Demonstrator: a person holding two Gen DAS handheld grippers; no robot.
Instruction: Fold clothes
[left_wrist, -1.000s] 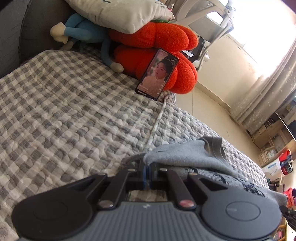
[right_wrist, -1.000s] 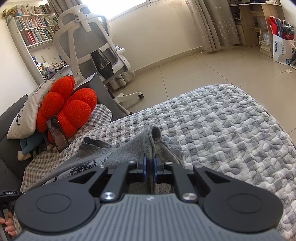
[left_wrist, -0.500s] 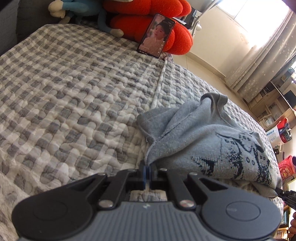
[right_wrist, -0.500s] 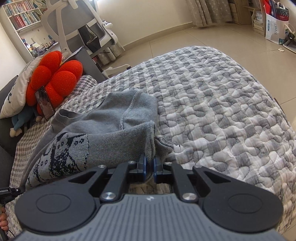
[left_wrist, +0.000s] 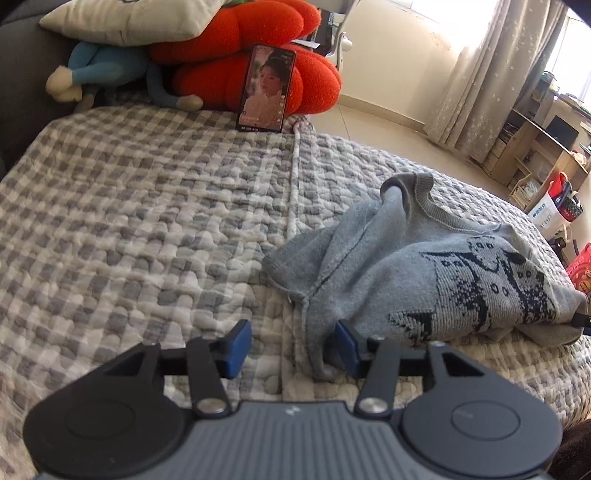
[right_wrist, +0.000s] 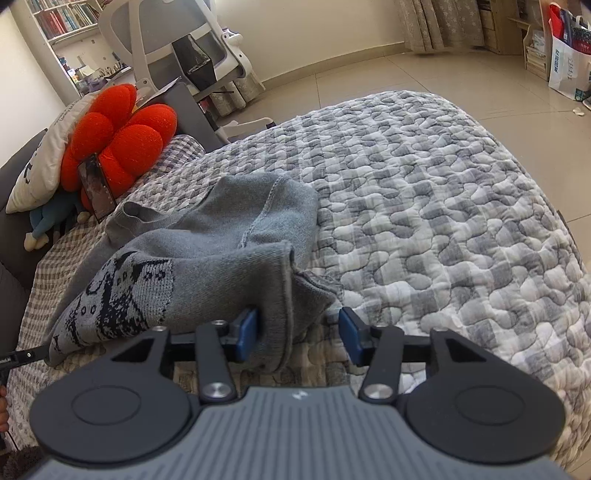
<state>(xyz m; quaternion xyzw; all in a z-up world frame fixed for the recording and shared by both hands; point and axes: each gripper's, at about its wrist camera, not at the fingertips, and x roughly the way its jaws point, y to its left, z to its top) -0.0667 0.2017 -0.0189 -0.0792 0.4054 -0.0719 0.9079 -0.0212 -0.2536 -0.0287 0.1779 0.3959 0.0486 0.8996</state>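
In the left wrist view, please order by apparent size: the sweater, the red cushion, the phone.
1. Sweater, though it lies nearest the camera.
2. Red cushion, partly hidden behind the phone and under a pillow.
3. Phone.

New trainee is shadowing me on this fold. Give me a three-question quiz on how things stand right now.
1. True or false: both grippers are clamped on the grey sweater.
2. What stands propped against the red cushion?
A. a book
B. a phone
C. a mug
3. Which side of the sweater faces up near the left gripper: plain or patterned?

Key:
1. False. The left gripper and right gripper have just been opening; cloth lies between the jaws, unpinched.
2. B, the phone.
3. Patterned.
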